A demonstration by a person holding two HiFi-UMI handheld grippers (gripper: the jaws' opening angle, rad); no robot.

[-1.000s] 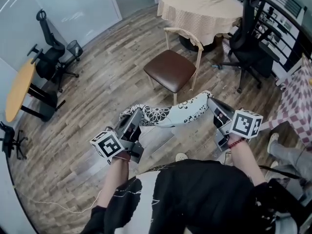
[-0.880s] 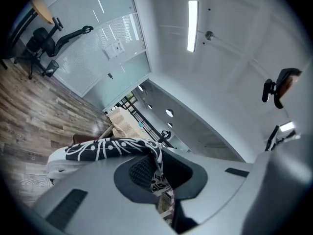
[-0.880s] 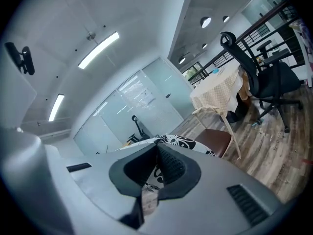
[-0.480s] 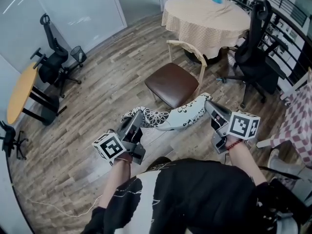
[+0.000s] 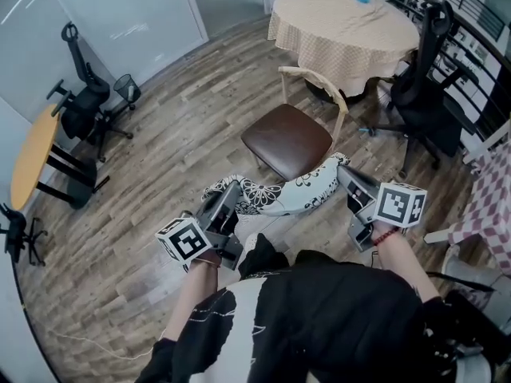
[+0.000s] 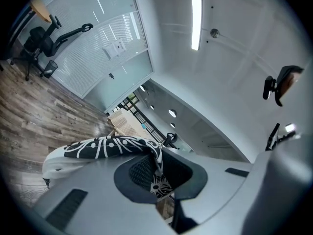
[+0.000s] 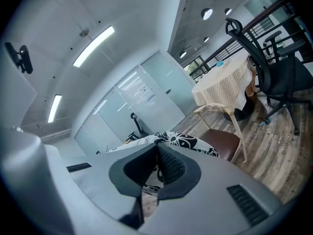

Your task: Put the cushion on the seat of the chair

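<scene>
A black-and-white patterned cushion (image 5: 283, 195) hangs stretched between my two grippers above the wooden floor. My left gripper (image 5: 234, 188) is shut on its left end, and the cloth shows pinched between the jaws in the left gripper view as the cushion (image 6: 105, 146). My right gripper (image 5: 342, 168) is shut on the cushion's right end, where the cushion (image 7: 183, 141) bulges over the jaws. The chair (image 5: 289, 140), with a brown seat and a pale wooden frame, stands just beyond the cushion; in the right gripper view the chair (image 7: 222, 142) lies right of the jaws.
A round table with a checked cloth (image 5: 343, 22) stands behind the chair. A black office chair (image 5: 423, 94) is at the right, another black office chair (image 5: 84, 94) and a small orange-topped table (image 5: 32, 150) at the left. Glass walls close the room's far side.
Both grippers and the cushion have moved closer to the chair; the cushion's far edge now sits near the seat's front edge. Both grips are unchanged.
</scene>
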